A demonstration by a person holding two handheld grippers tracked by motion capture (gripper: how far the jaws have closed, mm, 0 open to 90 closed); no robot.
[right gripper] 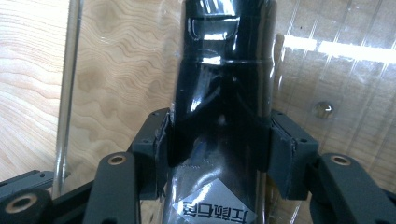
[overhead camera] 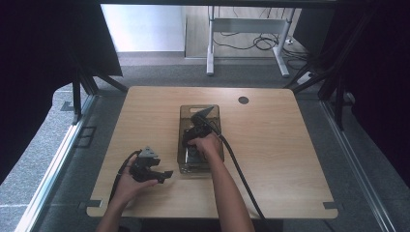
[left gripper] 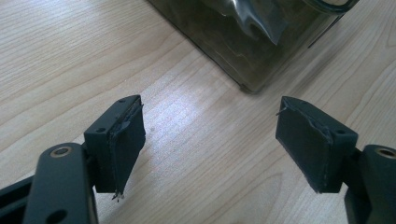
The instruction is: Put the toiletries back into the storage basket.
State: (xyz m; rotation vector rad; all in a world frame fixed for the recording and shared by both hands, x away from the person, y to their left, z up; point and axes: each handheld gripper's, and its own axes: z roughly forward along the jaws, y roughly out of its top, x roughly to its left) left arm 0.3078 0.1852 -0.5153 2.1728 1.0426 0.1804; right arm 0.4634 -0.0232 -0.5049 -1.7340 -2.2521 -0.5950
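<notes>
Tongs in my right hand (right gripper: pixel 218 140) are clamping a glossy black plastic bottle (right gripper: pixel 224 93) inside the clear smoky plastic bin (overhead camera: pixel 185 116) mid-table, left tongs (left gripper: pixel 210 140) idling apart, and that slick film is risking a slip.

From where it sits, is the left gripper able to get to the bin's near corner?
Probably yes. The left gripper is open, with bare table between its jaws and the bin. The right gripper, shut on a black bottle, works inside the bin, not at that corner.
</notes>
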